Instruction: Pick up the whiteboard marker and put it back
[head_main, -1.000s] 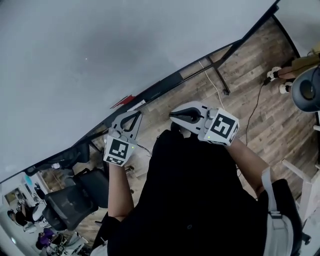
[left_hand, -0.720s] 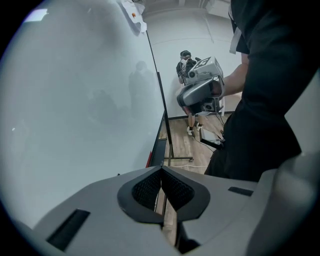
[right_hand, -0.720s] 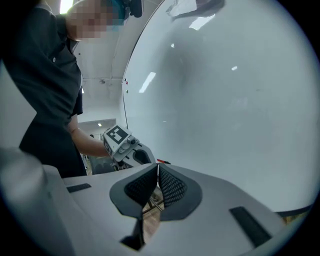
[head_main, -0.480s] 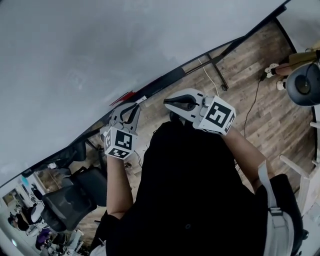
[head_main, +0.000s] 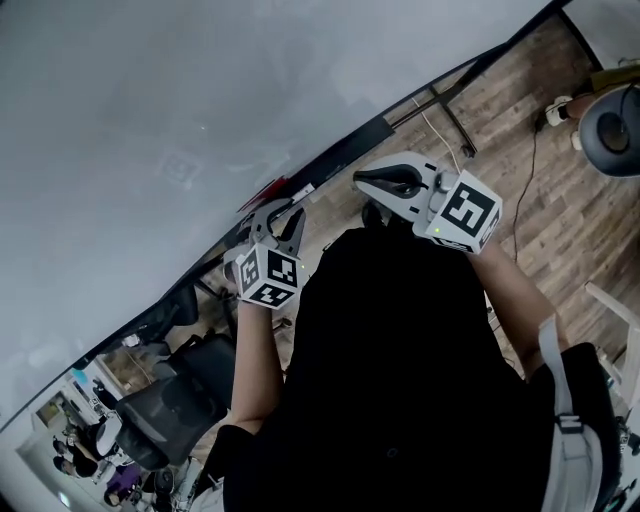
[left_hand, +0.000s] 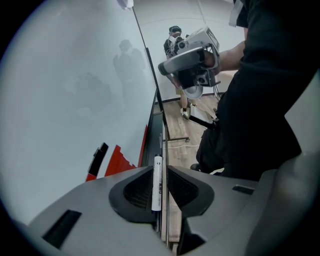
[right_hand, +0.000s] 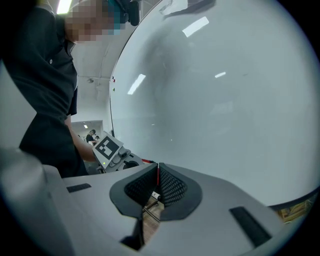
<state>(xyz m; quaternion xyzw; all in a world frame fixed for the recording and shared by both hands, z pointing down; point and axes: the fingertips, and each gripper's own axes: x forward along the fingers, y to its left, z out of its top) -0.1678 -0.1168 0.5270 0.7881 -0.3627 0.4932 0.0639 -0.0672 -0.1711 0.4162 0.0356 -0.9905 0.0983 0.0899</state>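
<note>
- While the jaws of the left gripper (head_main: 284, 215) have just been opening, the whiteboard marker (left_hand: 157, 182) lies loose between them on the whiteboard ledge (left_hand: 154, 135)
- Jaws of the right gripper (right_hand: 158, 170) sit together, empty

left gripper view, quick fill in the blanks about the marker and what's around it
The marker has a ___ barrel. It lies along the bottom edge of the ___. The floor beyond it is made of ___ planks. The person's top is ___.
Missing words: white; whiteboard; wooden; black.
</note>
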